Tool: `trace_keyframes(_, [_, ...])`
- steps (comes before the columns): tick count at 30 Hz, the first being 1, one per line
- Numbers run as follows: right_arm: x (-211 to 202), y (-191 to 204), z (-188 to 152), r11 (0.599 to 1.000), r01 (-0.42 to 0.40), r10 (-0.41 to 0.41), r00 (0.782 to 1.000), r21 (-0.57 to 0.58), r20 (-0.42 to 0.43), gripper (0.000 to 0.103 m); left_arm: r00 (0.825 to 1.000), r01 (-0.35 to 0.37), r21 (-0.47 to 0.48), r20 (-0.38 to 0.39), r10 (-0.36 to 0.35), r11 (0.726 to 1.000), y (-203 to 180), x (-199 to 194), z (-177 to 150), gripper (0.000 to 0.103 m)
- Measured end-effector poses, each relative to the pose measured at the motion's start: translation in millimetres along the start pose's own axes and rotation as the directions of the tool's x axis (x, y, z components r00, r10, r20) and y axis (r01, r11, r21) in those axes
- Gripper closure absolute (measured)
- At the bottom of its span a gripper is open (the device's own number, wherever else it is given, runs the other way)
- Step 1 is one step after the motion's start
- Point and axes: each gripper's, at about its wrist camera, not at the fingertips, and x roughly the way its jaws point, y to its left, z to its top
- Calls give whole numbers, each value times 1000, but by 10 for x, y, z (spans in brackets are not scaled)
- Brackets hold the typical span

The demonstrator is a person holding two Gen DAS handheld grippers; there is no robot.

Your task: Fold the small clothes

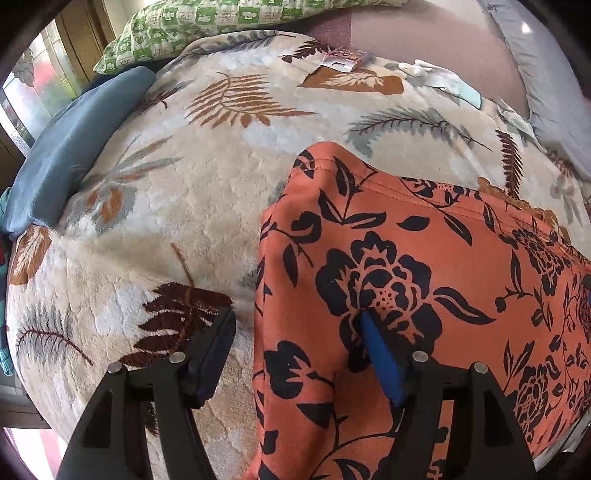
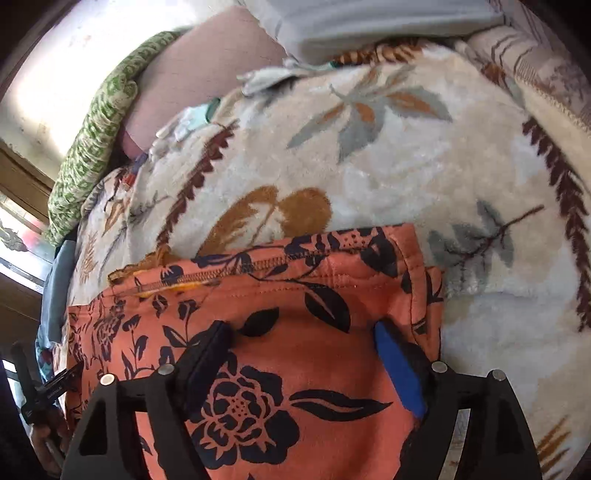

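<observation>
No readable writing shows. An orange floral garment [image 1: 406, 280] lies on a leaf-patterned fleece blanket [image 1: 177, 206] covering a bed. The left gripper [image 1: 295, 325] and right gripper [image 2: 303, 332] are both spread over it. A green checked pillow [image 1: 207, 26] lies far left by a window [image 1: 33, 85].

Black left gripper [image 1: 295, 332], black right gripper [image 2: 301, 332], blue pads [image 2: 400, 373], silver screws [image 1: 420, 356]

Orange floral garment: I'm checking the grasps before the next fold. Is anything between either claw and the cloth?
Nothing visible is. The left claw stands open at the orange floral garment's left edge, one finger over the leaf-print blanket, one over the cloth. The right claw is open directly over the cloth.
</observation>
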Motion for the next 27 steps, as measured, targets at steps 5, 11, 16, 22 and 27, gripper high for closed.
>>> trace_keyframes(5, [-321, 283, 9, 997, -61, 62, 998, -47, 16, 18, 1000, 6, -4, 23, -6, 1000, -3, -155, 16, 32])
trace_keyframes(11, [-71, -114, 61, 997, 32, -31, 999, 69, -13, 17, 996, 30, -3, 89, -29, 1000, -116, -279, 281, 32])
trace_keyframes(16, [-120, -98, 69, 997, 4, -4, 1000, 75, -1, 8, 998, -25, -21, -57, 23, 999, -145, 335, 426, 21])
trace_keyframes(22, [-230, -15, 131, 996, -31, 25, 996, 78, 80, 8, 999, -20, -16, -50, 19, 1000, -72, 331, 444, 12])
trace_keyframes(27, [-246, -106, 145, 988, -73, 66, 996, 138, 60, 8, 999, 39, -39, 0, -39, 998, 53, 95, 445, 14])
